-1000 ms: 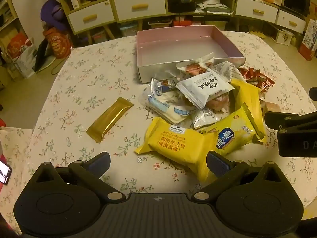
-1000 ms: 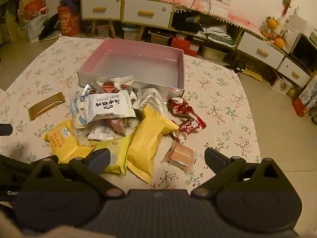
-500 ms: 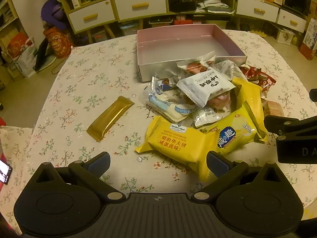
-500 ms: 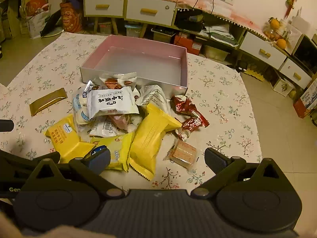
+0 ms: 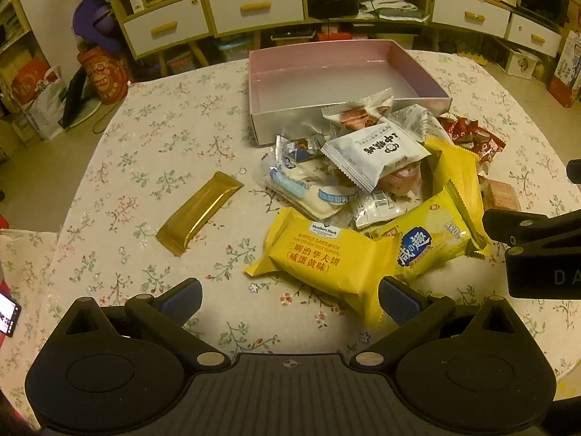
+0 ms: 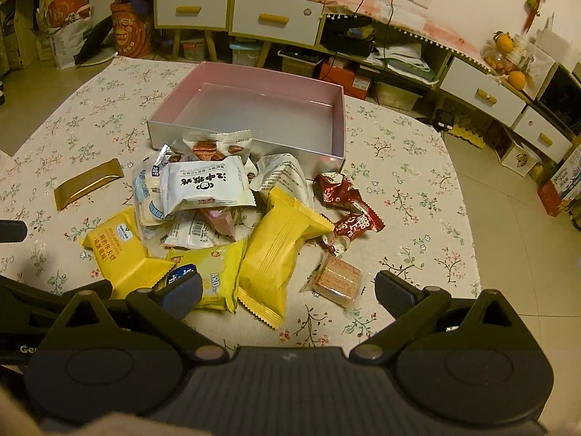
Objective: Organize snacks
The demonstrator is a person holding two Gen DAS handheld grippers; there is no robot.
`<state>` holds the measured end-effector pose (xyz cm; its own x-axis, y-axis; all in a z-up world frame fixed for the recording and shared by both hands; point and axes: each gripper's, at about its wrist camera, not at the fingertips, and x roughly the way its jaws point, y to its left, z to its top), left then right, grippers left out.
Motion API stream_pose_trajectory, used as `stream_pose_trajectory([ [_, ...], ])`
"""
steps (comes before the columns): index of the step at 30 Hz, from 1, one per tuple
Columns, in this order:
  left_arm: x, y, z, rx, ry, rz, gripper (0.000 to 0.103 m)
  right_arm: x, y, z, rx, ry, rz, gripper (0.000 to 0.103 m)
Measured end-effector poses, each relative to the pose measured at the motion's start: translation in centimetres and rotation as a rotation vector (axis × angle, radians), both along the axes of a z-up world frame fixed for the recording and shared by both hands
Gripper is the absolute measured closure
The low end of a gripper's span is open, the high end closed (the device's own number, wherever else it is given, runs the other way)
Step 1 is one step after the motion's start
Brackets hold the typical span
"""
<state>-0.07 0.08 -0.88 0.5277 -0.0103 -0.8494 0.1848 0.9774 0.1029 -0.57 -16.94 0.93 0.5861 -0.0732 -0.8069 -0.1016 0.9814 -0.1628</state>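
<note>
A pile of snack packets lies on the floral tablecloth in front of an empty pink box [image 5: 283, 72] [image 6: 339, 116]. The pile holds yellow packets [image 5: 319, 258] [image 6: 279, 250], a white packet [image 5: 374, 152] [image 6: 203, 185], red wrappers [image 6: 345, 210] and a small wafer pack [image 6: 336, 279]. A gold bar [image 5: 198, 212] [image 6: 87, 181] lies apart to the left. My left gripper [image 5: 288, 299] is open and empty, just short of the nearest yellow packet. My right gripper [image 6: 288, 292] is open and empty, over the pile's near edge.
The round table's edge [image 6: 468, 254] drops off to the floor on the right. Drawers and cluttered shelves [image 5: 254, 7] stand behind the table. The right gripper's body shows at the right of the left wrist view [image 5: 537, 250]. A phone [image 5: 9, 314] lies at the far left.
Both grippers have drawn slightly nearer to the pile and a little lower. The snacks and box have not moved. Both stay open.
</note>
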Motion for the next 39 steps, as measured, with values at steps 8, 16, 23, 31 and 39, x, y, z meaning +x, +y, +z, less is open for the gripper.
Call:
stream_pose_trajectory([
  [8, 0.08, 0.07, -0.01, -0.003, 0.007, 0.002, 0.000, -0.12, -0.02, 0.04, 0.011, 0.002, 0.002, 0.002],
  [16, 0.07, -0.03, -0.14, -0.006, 0.014, 0.000, 0.000, -0.10, 0.02, 0.01, 0.010, 0.007, 0.004, 0.002],
  [23, 0.04, -0.03, -0.25, -0.008, 0.019, 0.001, 0.000, -0.08, 0.06, -0.01, 0.008, 0.008, 0.004, 0.002],
  [31, 0.03, 0.01, -0.28, -0.008, 0.021, 0.000, 0.000, -0.10, 0.18, -0.05, 0.008, 0.010, 0.006, 0.001],
  [39, -0.04, 0.06, -0.43, -0.009, 0.023, 0.001, 0.000, -0.09, 0.14, -0.04, 0.008, 0.010, 0.006, 0.001],
])
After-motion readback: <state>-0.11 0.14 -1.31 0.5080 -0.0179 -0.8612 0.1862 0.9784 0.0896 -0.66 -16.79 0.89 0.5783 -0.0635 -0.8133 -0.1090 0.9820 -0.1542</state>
